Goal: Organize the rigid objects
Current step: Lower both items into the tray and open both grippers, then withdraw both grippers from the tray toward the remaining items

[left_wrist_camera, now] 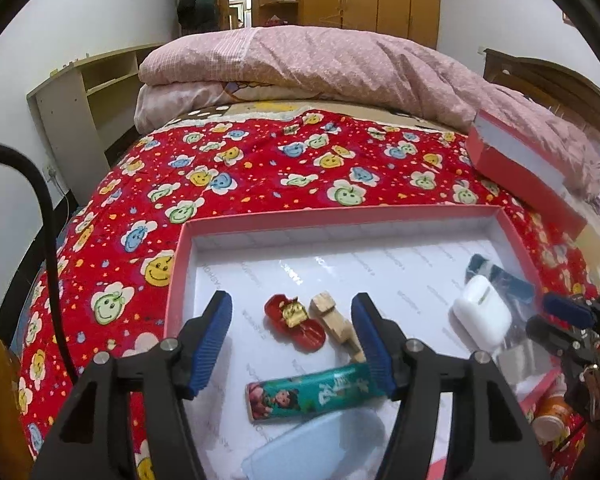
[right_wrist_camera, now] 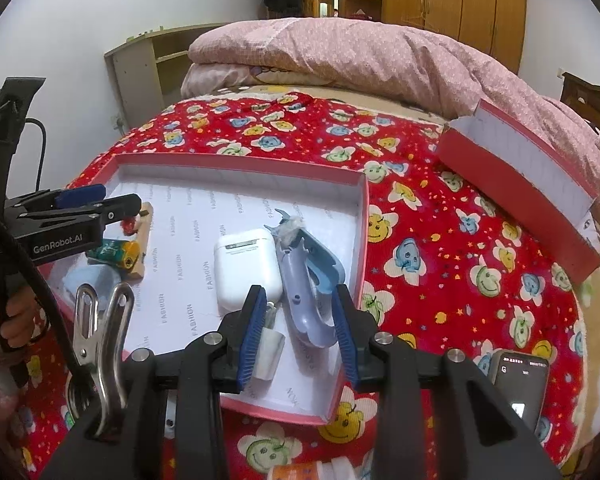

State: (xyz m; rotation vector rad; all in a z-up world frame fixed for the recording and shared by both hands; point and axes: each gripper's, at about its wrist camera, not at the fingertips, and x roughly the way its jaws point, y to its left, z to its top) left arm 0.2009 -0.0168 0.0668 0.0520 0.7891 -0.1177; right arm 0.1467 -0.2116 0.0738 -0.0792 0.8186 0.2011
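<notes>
left gripper (left_wrist_camera: 292, 340): jaws spread, nothing pinched; hovers tilted down over the near-left part of the box. A teal tube lies just under and between the pads, the right pad overlapping its end in view.
right gripper (right_wrist_camera: 300, 332): jaws part-open, straddling the lavender tool's lower end; pads look clear of it, contact hard to confirm. Tilted down over the box's near-right corner.
teal tube (left_wrist_camera: 314, 394): flat on the box floor, nearest of the left group.
pale blue item (left_wrist_camera: 316, 450): at the near edge, partly cut off, shape unclear.
red ornament (left_wrist_camera: 294, 322): beyond the tube, touching or just beside a wooden piece (left_wrist_camera: 336, 322).
lavender tool (right_wrist_camera: 304, 284): inside the box by its right wall, blue handle on the side, fluff at its far tip.
white earbud case (right_wrist_camera: 246, 268): just left of the tool, in the box.
box (right_wrist_camera: 362, 216): pink rim, white lining, open, on a red smiley-print bedspread (right_wrist_camera: 460, 248).
metal clip (right_wrist_camera: 100, 328): hangs near the right gripper's left side, partly blocking the box's near-left corner.
phone (right_wrist_camera: 520, 380): on the bedspread, right of the box.
box lid (right_wrist_camera: 516, 192): propped against the pink quilt (right_wrist_camera: 360, 60), well beyond.
hand (right_wrist_camera: 14, 316): fingers around the left gripper's handle.
</notes>
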